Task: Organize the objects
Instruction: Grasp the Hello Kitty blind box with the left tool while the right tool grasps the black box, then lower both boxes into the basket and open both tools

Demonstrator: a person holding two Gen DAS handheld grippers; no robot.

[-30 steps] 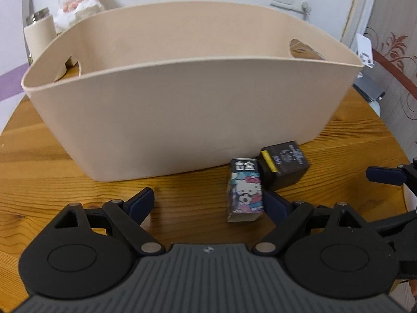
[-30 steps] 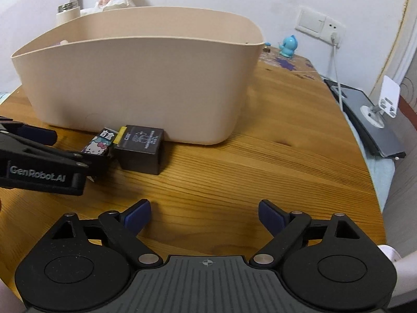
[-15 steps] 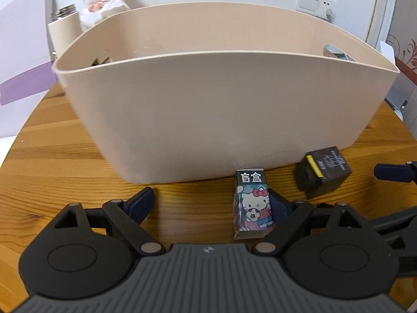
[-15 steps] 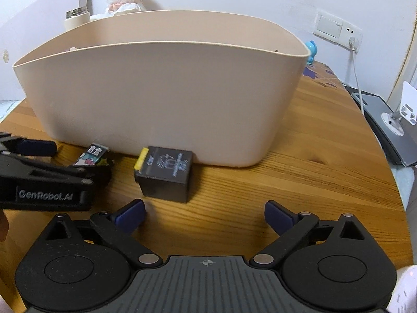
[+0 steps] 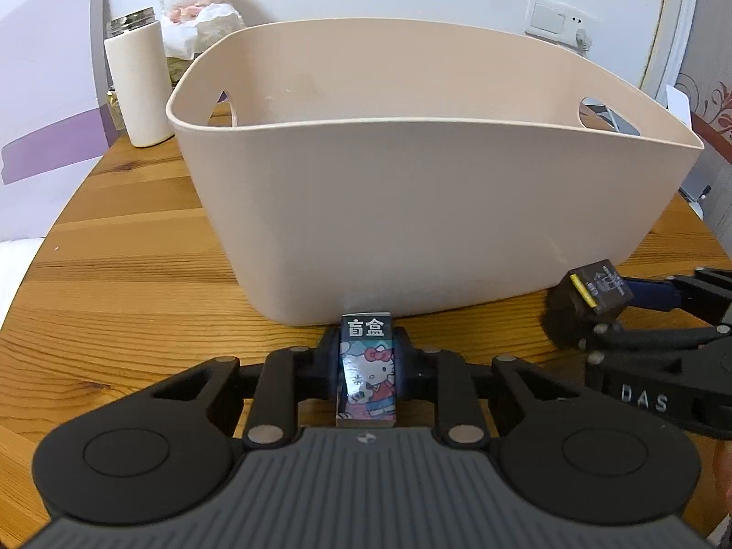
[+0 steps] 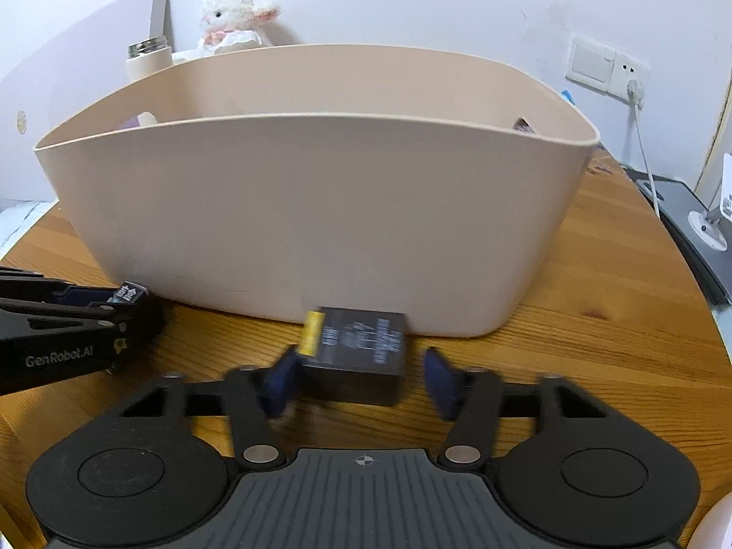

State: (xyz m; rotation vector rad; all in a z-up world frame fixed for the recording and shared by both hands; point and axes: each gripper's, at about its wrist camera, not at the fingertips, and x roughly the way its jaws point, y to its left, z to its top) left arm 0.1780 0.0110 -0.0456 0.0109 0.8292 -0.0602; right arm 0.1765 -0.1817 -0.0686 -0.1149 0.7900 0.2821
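Note:
A small Hello Kitty box (image 5: 367, 368) stands upright on the wooden table (image 5: 119, 302), just in front of the big beige tub (image 5: 434, 210). My left gripper (image 5: 366, 366) is shut on the Hello Kitty box. A black box with a yellow strip (image 6: 359, 350) lies on the table in front of the tub (image 6: 320, 210). My right gripper (image 6: 359, 377) is open around the black box; the left pad (image 6: 281, 379) is close to it and the right pad stands apart. The black box also shows in the left wrist view (image 5: 594, 293).
A white bottle (image 5: 137, 78) and a plush lamb (image 5: 201, 0) stand behind the tub at the left. A wall socket with a cable (image 6: 633, 87) and a grey device (image 6: 686, 210) are at the right table edge. The left gripper's arm (image 6: 59, 338) lies at left.
My left gripper has closed on the Hello Kitty box. My right gripper has moved left and forward so that its fingers stand on either side of the black box, and has narrowed.

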